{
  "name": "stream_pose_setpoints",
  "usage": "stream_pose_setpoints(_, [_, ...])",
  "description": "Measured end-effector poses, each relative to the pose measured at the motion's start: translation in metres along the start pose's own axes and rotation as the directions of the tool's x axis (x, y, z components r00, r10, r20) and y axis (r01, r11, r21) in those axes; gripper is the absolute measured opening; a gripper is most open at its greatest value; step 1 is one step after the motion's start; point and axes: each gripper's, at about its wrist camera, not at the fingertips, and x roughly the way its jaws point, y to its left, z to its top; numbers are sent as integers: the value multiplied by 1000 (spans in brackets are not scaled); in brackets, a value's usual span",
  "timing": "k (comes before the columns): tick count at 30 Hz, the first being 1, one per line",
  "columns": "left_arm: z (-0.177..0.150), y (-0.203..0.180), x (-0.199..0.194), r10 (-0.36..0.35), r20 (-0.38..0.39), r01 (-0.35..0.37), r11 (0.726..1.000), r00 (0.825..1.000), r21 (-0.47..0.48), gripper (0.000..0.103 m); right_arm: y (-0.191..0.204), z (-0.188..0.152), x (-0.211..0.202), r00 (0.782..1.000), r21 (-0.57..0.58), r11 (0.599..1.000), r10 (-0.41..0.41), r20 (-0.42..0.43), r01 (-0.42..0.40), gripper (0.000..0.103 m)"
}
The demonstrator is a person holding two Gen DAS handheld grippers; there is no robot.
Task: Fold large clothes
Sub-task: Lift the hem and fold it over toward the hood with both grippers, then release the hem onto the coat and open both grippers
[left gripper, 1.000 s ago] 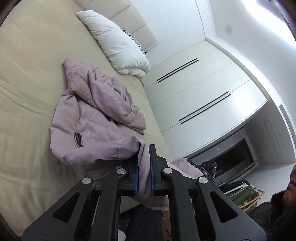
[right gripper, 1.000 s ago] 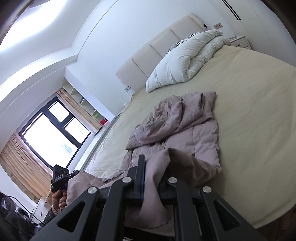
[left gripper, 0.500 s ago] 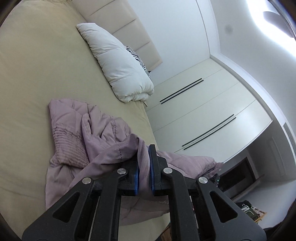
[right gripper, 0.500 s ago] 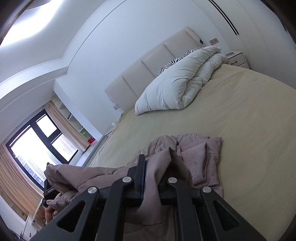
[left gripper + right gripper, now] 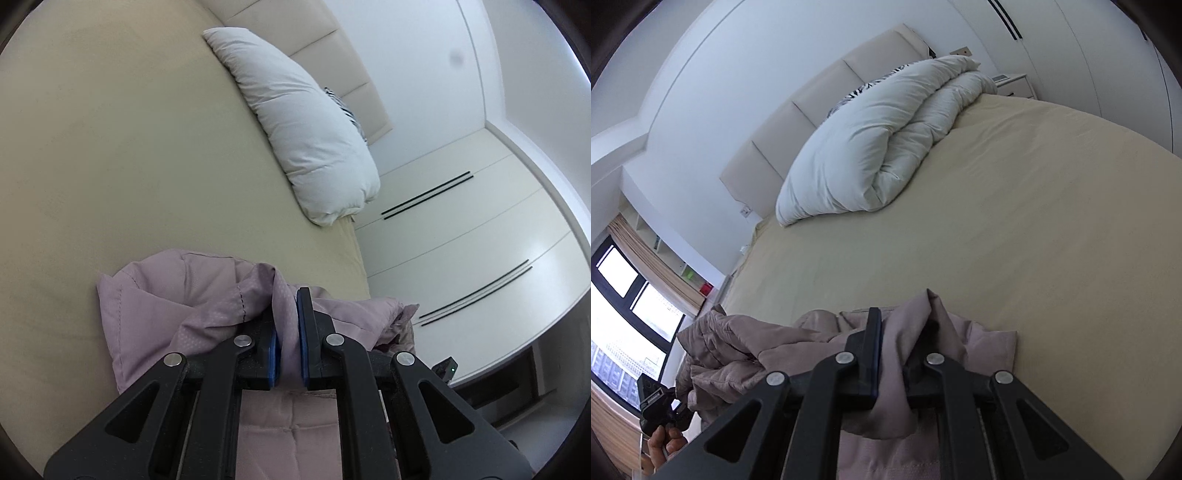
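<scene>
Between the blue pads, each gripper clamps a bunch of mauve padded jacket: left gripper, right gripper. Compared with a second ago, the jacket has bunched toward both cameras over the beige bed. Judgement: fold underway, hem carried across the body. Beyond lies a white duvet.
</scene>
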Motion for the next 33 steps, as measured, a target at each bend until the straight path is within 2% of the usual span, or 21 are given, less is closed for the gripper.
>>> stream_pose_setpoints(3, [9, 27, 30, 32, -12, -33, 998, 999, -46, 9, -13, 0, 39, 998, 27, 999, -39, -42, 41, 10])
stream_pose_setpoints(5, [15, 40, 40, 25, -23, -27, 997, 999, -79, 10, -19, -2, 60, 996, 30, 998, -60, -69, 62, 10])
stream_pose_setpoints(9, [26, 43, 29, 13, 21, -11, 997, 1000, -77, 18, -29, 2, 70, 994, 89, 996, -15, -104, 25, 17])
stream_pose_setpoints(12, [35, 36, 0, 31, 107, -25, 998, 994, -63, 29, -24, 1, 51, 995, 96, 995, 10, -96, -1, 33])
stream_pose_setpoints(13, [38, 29, -12, 32, 129, -25, 998, 991, -52, 32, -21, 2, 45, 996, 89, 996, 9, -87, -2, 41])
stream_pose_setpoints(14, [38, 22, -19, 37, 143, -32, 999, 989, -34, 45, -16, 3, 39, 997, 79, 997, 3, -79, 4, 50])
stream_pose_setpoints(15, [37, 12, -23, 48, 153, -49, 999, 987, 0, 50, -12, 3, 33, 998, 66, 998, -9, -70, 14, 55])
stream_pose_setpoints(17, [30, -16, -21, 79, 132, -92, 991, 988, 101, 50, 0, 2, 17, 996, 24, 996, -85, -14, 85, 82])
stream_pose_setpoints(18, [24, -29, -19, 90, 120, -108, 983, 989, 149, 50, 6, 2, 8, 993, 3, 993, -117, 28, 117, 84])
stream_pose_setpoints(19, [18, -42, -12, 108, 110, -128, 972, 988, 198, 50, 13, 2, 2, 991, -19, 992, -126, 49, 127, 85])
stream_pose_setpoints(21, [3, -68, 8, 166, 99, -189, 930, 981, 315, 50, 29, -2, -5, 992, -66, 991, -117, 39, 120, 81])
stream_pose_setpoints(23, [-11, -86, 33, 205, 84, -221, 889, 975, 400, 50, 56, -14, -4, 995, -160, 982, -100, -5, 98, 68])
stream_pose_setpoints(24, [-16, -94, 50, 229, 75, -238, 870, 971, 431, 50, 72, -22, -2, 994, -223, 970, -102, -25, 94, 66])
stream_pose_setpoints(26, [-24, -103, 77, 262, 70, -263, 839, 963, 476, 50, 100, -39, 7, 991, -341, 934, -124, -42, 103, 63])
stream_pose_setpoints(28, [-28, -107, 100, 288, 73, -285, 817, 955, 502, 50, 120, -51, 18, 990, -410, 906, -137, -46, 106, 62])
stream_pose_setpoints(33, [-47, -100, 150, 387, 76, -360, 745, 919, 562, 50, 137, -62, 58, 981, -472, 874, -175, -85, 115, 60])
